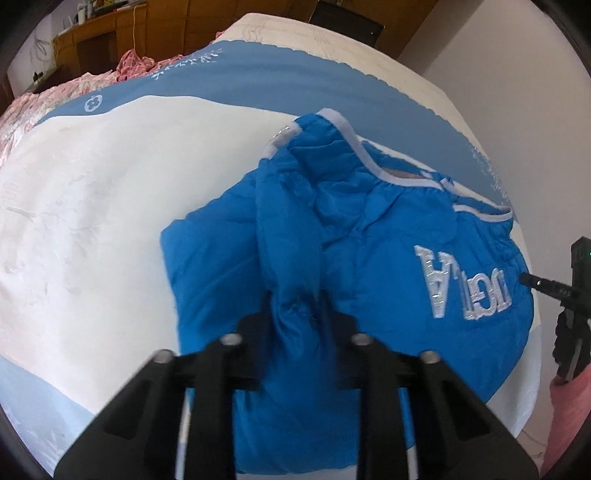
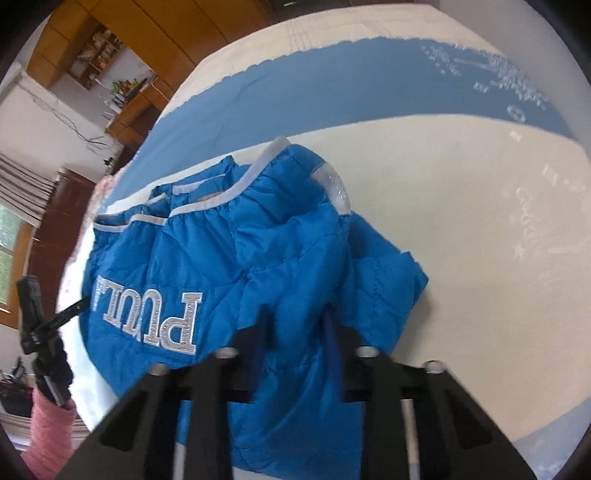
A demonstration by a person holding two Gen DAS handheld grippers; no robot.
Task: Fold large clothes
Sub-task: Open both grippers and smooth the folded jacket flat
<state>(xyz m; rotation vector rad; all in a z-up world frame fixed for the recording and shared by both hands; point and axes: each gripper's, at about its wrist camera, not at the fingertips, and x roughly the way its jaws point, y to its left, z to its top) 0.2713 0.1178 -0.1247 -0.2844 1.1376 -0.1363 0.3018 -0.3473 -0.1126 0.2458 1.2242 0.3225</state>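
Note:
A bright blue puffer jacket [image 1: 369, 236] with white trim and silver lettering lies bunched on a blue-and-white bedspread [image 1: 92, 221]. My left gripper [image 1: 295, 306] is shut on a fold of the jacket's near edge. In the right wrist view the jacket [image 2: 229, 258] lies the same way, and my right gripper [image 2: 295, 325] is shut on another fold of its near edge. Each gripper's far side shows at the other view's edge, the right gripper [image 1: 569, 291] and the left gripper [image 2: 40, 317].
The bedspread [image 2: 461, 258] covers a wide bed. Pink bedding [image 1: 44, 99] is heaped at the far left. Wooden cabinets [image 1: 110, 33] and a shelf [image 2: 99, 48] stand behind. A pink sleeve [image 2: 48, 435] shows beside the bed.

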